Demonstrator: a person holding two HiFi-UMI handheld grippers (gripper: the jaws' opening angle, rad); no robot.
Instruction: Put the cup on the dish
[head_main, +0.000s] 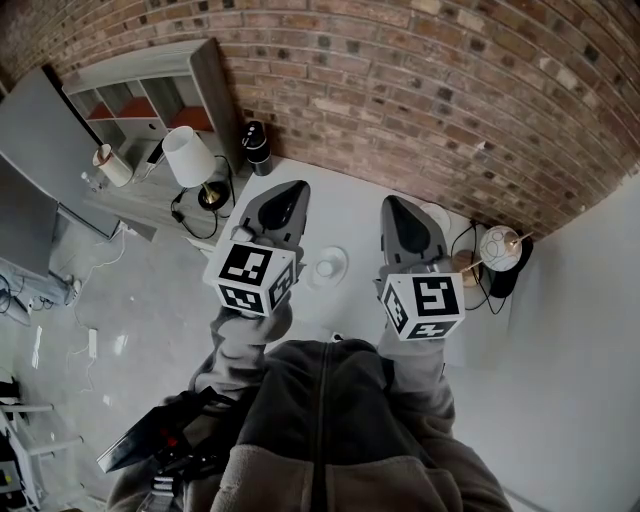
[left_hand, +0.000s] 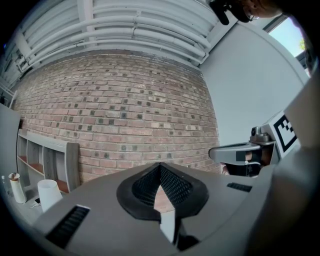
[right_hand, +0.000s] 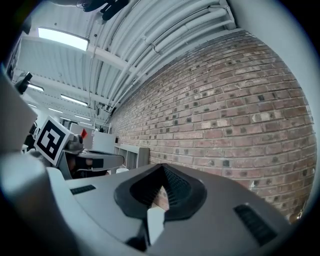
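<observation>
The left gripper (left_hand: 160, 169) and the right gripper (right_hand: 162, 171) have their fingers pressed together, holding nothing; the cup (head_main: 326, 266) stands apart, between both pairs.

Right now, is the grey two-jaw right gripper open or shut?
Shut. In its own view the grey two-jaw right gripper has its jaws together, nothing between them; only the red brick wall shows beyond.

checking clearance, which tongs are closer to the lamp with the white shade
The left tongs: the white-shade lamp stands just off their left side, while the right tongs sit farther right, with the left tongs between them and the lamp.
</observation>
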